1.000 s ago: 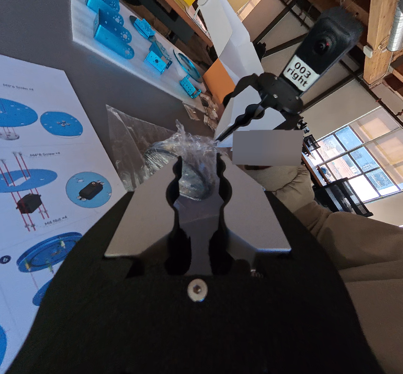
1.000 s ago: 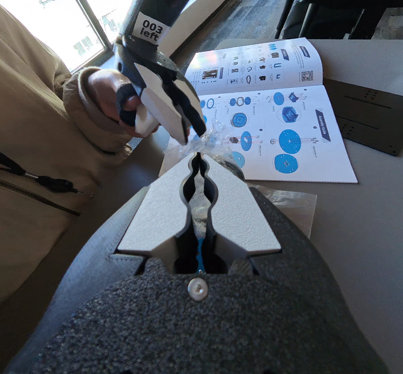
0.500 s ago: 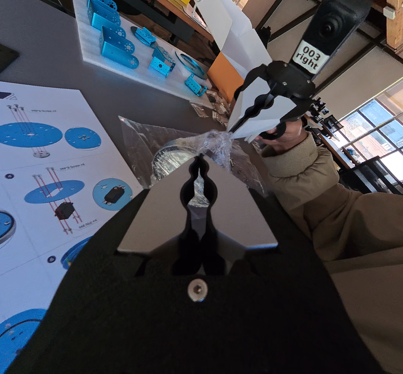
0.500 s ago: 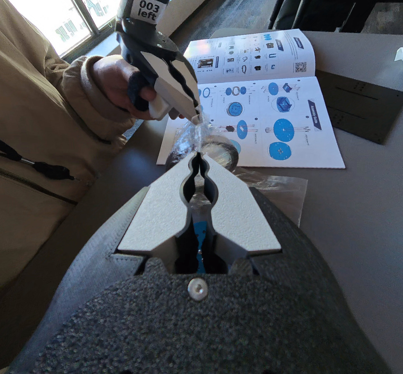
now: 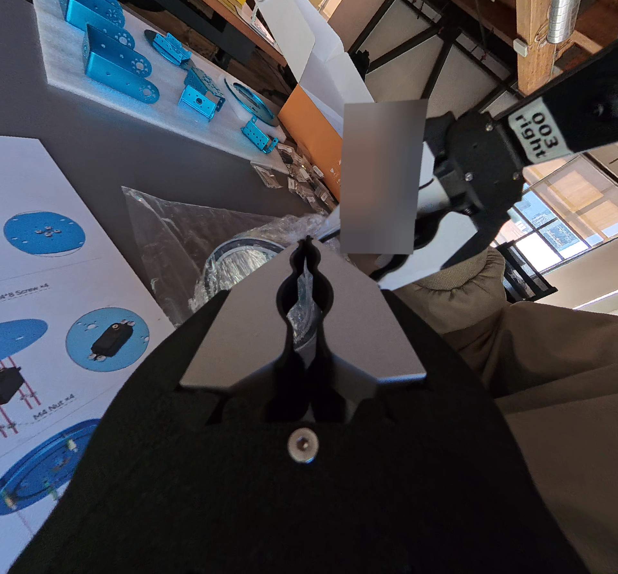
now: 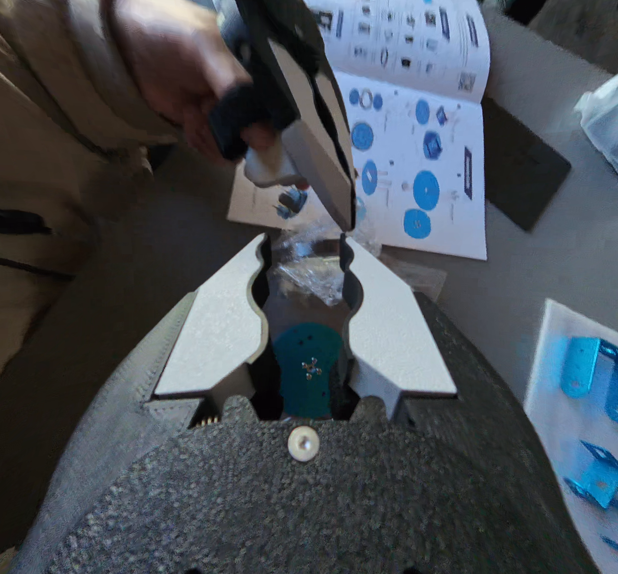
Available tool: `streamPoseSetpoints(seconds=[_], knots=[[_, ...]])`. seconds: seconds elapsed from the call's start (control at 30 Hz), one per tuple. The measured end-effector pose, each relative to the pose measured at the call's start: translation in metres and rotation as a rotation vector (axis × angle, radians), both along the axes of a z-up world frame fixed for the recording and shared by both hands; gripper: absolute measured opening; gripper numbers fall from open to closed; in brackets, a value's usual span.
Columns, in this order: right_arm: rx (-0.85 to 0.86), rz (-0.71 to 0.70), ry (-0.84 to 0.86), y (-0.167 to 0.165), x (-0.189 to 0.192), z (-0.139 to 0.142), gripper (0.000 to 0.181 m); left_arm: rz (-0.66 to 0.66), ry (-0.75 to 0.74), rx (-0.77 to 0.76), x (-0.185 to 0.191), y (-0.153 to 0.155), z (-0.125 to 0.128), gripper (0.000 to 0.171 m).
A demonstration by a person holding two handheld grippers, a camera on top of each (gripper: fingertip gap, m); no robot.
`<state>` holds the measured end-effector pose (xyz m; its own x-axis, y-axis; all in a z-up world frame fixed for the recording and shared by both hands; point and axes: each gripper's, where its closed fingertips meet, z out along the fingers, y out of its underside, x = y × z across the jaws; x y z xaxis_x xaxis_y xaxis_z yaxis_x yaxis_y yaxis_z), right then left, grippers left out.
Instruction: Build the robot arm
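My left gripper is shut on the crumpled clear plastic wrap around a metal ring, which sits low over the grey table. In the right wrist view the left gripper comes down from above and pinches the top of the wrap. My right gripper is open, its jaws standing on either side of the wrap without gripping it. A blue disc with small screws lies on the table under the right gripper. One right finger shows beside the wrap.
An open instruction booklet lies beyond the ring. A flat clear bag lies next to it. Blue metal brackets sit on white foam. Small parts bags, an orange box and a black plate are nearby. Left and right tips are no more than a few centimetres apart.
My left gripper closed on the plastic wrap. My right gripper, shut on the wrap before, has opened and let go, and its view has tipped down toward the table.
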<state>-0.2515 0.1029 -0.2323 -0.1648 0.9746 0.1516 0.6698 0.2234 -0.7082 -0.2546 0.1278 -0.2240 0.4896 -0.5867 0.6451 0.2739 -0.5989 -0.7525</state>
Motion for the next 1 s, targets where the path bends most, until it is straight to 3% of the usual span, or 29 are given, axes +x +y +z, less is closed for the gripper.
streamPoseSetpoints(seconds=[0.07,0.13,0.43,0.57,0.6,0.73,0.83,0.93,1.0], knots=[[-0.018,-0.014,-0.038,0.003,0.005,-0.01,0.027,0.007,-0.007,-0.003,-0.001,0.002,0.0,0.0],[-0.06,0.007,-0.085,-0.003,0.014,-0.017,0.0,0.022,-0.012,-0.005,-0.005,0.004,0.0,0.0],[0.033,0.007,-0.211,-0.018,0.046,-0.028,0.0,-0.009,0.086,0.026,-0.001,0.003,-0.018,0.0],[-0.049,-0.069,-0.176,-0.008,0.043,-0.024,0.0,-0.038,0.042,0.062,0.007,-0.002,0.0,0.0],[-0.068,-0.096,-0.121,-0.004,0.039,-0.019,0.002,-0.036,0.046,0.06,0.007,-0.002,0.002,0.0],[-0.307,-0.188,-0.001,-0.008,0.033,-0.015,0.046,-0.072,0.019,0.037,0.018,-0.007,0.002,0.0],[-0.423,-0.281,0.061,-0.009,0.032,-0.02,0.059,-0.092,0.008,0.024,0.03,-0.01,-0.002,0.0],[-0.534,-0.352,0.077,-0.012,0.037,-0.025,0.065,-0.126,-0.013,0.021,0.04,-0.015,-0.002,0.0],[-0.643,-0.429,0.132,-0.009,0.038,-0.023,0.053,-0.141,-0.006,0.034,0.044,-0.016,-0.002,0.0]])
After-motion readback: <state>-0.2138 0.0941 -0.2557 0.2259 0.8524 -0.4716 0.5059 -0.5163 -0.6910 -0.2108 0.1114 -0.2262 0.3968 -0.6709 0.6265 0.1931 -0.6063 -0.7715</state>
